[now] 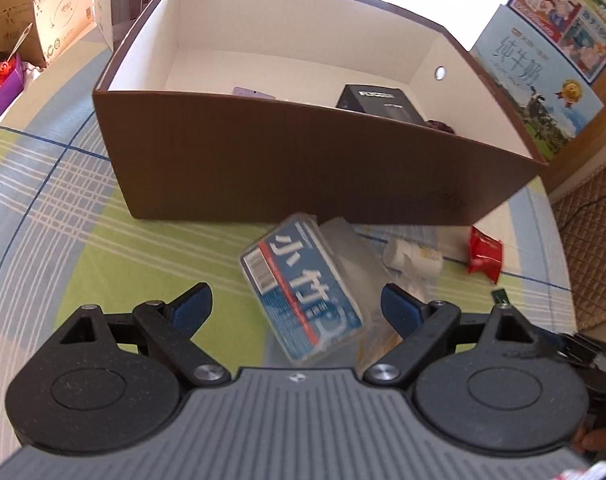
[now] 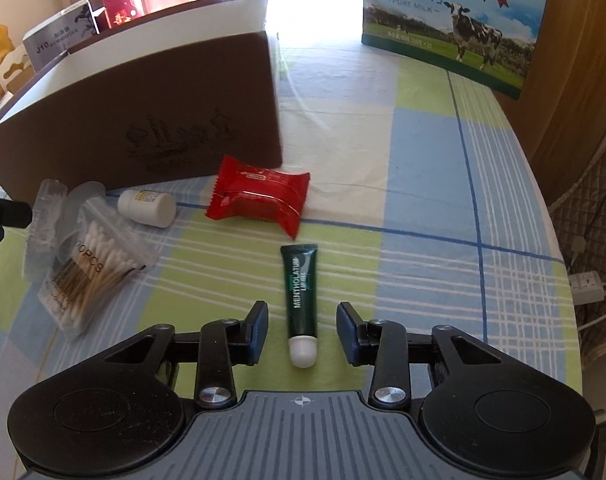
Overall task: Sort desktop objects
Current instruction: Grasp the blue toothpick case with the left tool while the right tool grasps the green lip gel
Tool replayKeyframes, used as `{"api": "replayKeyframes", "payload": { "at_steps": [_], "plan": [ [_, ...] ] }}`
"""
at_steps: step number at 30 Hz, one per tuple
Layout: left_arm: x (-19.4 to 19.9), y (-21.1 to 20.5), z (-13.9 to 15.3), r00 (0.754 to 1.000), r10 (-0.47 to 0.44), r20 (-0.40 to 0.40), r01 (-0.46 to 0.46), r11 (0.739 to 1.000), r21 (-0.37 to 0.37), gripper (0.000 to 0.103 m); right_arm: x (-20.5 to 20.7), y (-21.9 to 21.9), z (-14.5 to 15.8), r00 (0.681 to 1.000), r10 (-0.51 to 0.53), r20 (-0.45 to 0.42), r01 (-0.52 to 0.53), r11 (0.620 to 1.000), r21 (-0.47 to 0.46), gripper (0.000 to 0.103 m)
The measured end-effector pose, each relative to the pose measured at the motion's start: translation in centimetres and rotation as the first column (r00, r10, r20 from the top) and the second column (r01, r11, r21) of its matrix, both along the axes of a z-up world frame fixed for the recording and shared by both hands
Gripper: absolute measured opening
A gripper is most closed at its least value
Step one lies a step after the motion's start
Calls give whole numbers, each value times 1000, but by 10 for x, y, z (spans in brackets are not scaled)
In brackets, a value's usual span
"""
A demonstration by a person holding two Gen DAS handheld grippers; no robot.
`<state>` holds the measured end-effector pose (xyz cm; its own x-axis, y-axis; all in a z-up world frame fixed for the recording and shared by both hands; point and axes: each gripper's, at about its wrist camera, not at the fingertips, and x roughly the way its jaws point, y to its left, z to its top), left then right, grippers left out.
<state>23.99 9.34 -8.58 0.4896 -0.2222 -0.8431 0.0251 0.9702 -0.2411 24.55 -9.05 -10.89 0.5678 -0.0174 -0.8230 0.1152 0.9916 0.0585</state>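
Note:
My left gripper is open. A clear plastic case with a blue label lies tilted between its blue pads, touching neither. Just behind it stands the brown cardboard box, open at the top, with a black box and a purple item inside. My right gripper is open over a dark green Mentholatum tube lying on the cloth, white cap between the fingers, untouched. A red snack packet, a small white bottle and a bag of cotton swabs lie in front of the brown box.
A checked green, blue and white cloth covers the table. A milk carton stands at the back right, near the table edge. Cardboard boxes are stacked beyond the far left. A power strip lies on the floor to the right.

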Motion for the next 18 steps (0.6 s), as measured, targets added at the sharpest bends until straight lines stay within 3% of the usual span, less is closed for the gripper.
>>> {"api": "replayKeyframes", "payload": {
  "at_steps": [8, 11, 15, 18],
  "plan": [
    [13, -1, -11, 1000, -2, -2, 3, 996, 89, 88, -1, -5, -2, 1000, -16, 2, 16, 1000, 7, 35],
    [14, 5, -15, 1000, -3, -6, 4, 991, 134, 81, -1, -6, -2, 1000, -17, 4, 17, 1000, 9, 35],
    [17, 19, -17, 1000, 18, -17, -16, 994, 108, 82, 0, -6, -2, 1000, -15, 4, 15, 1000, 7, 35],
    [19, 17, -16, 1000, 0, -11, 1, 991, 136, 82, 2, -5, -2, 1000, -9, 4, 9, 1000, 0, 35]
  ]
}}
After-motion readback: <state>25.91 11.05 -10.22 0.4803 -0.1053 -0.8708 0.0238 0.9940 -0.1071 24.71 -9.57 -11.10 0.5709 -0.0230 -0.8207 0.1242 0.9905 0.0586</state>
